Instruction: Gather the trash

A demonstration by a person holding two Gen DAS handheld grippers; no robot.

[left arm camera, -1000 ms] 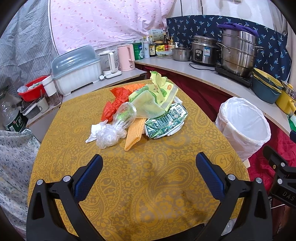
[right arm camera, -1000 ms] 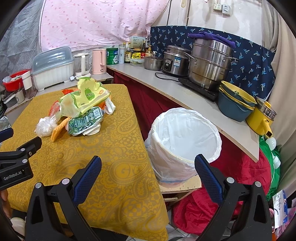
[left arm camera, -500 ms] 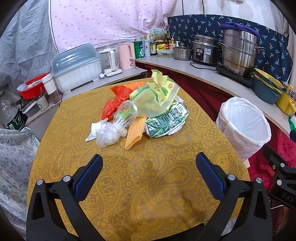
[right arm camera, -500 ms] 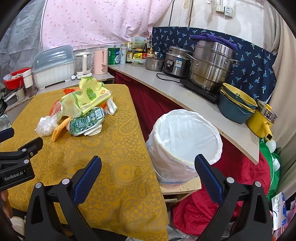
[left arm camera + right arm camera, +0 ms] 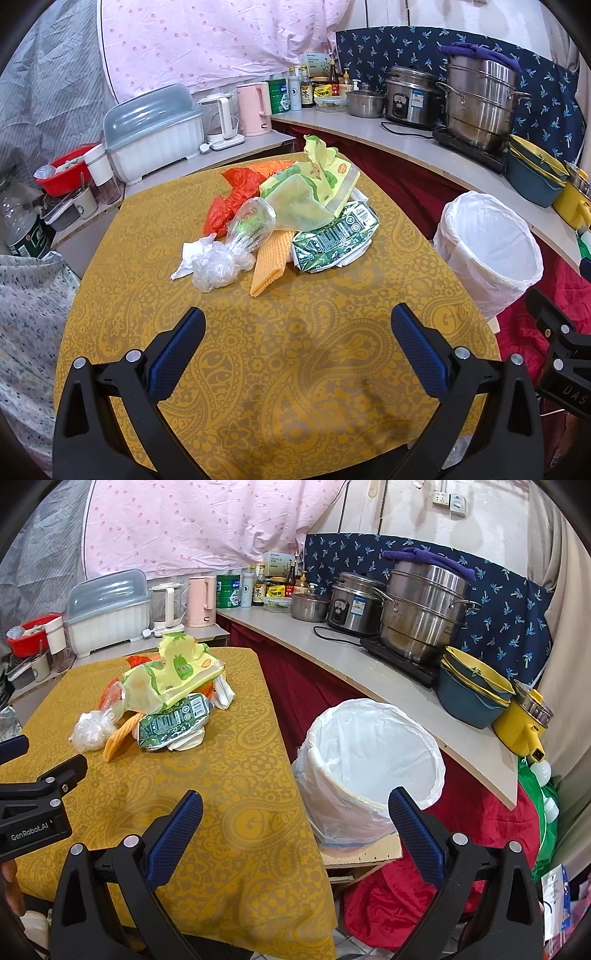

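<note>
- Claws: my left claw (image 5: pixel 297 334) and right claw (image 5: pixel 295 814) both wide open, nothing held, barely drifted since 1 s ago.
- Trash pile (image 5: pixel 284 221) untouched mid-bench (image 5: pixel 295 369); lined bin (image 5: pixel 369 760) beside bench — collecting not begun.

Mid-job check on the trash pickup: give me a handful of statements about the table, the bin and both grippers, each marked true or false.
1. The left gripper is open and holds nothing. True.
2. The bin already has wrappers in it. False: only its white liner shows inside.
3. The trash pile lies on the yellow tablecloth, beyond both grippers. True.
4. The right gripper is shut on the clear plastic bag. False: it is open and empty, and the bag lies at the pile's edge.
5. The bin stands on the table. False: it stands beside the table, on a low board.
</note>
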